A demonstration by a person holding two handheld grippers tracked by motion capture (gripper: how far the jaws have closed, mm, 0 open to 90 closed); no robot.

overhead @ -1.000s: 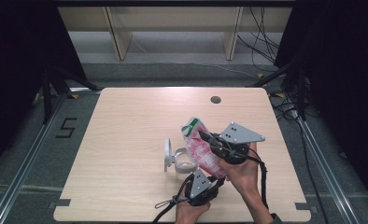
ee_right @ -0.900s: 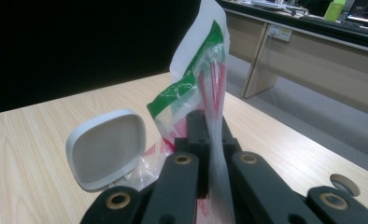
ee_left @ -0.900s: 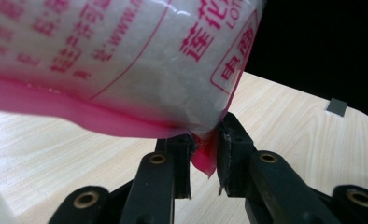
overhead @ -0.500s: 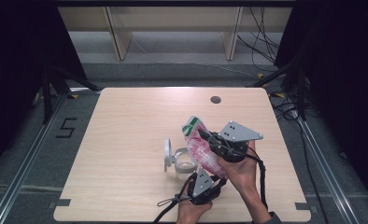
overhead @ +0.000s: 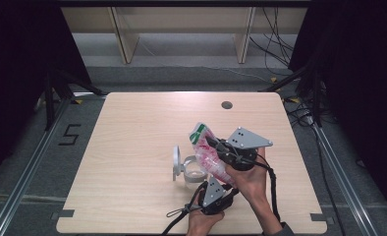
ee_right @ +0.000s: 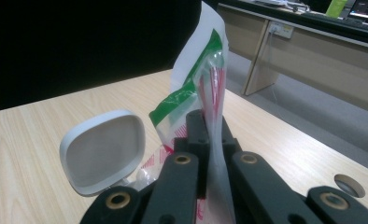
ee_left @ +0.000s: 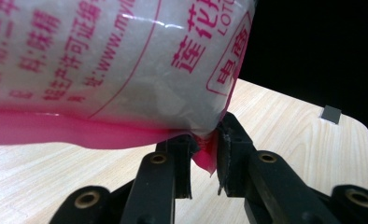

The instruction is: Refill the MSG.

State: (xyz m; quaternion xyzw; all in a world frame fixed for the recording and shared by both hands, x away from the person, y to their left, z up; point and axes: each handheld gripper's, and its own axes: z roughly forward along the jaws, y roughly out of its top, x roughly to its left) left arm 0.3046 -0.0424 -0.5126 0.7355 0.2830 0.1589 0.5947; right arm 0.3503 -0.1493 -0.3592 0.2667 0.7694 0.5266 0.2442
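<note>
A plastic bag [overhead: 206,150] with red print, a pink bottom seam and a green-and-white top is held tilted above the table between both grippers. My left gripper [ee_left: 204,151] pinches the pink bottom corner of the bag [ee_left: 102,60]; in the high view it [overhead: 224,184] sits low, near the table's front edge. Higher up, my right gripper [ee_right: 205,135] is shut on the bag's upper part [ee_right: 205,60], under its grey plate [overhead: 245,139]. Just left of the bag lies a small clear container [overhead: 195,169] with its white lid [overhead: 176,162] flipped open.
The wooden table [overhead: 132,137] has a round cable hole [overhead: 226,104] at the back right. The white lid [ee_right: 102,151] stands close to the left of my right gripper's jaws. Shelving legs stand on the floor behind the table.
Both grippers keep their hold on the bag. The right hand and the bag have shifted very slightly to the left; the container has not moved.
</note>
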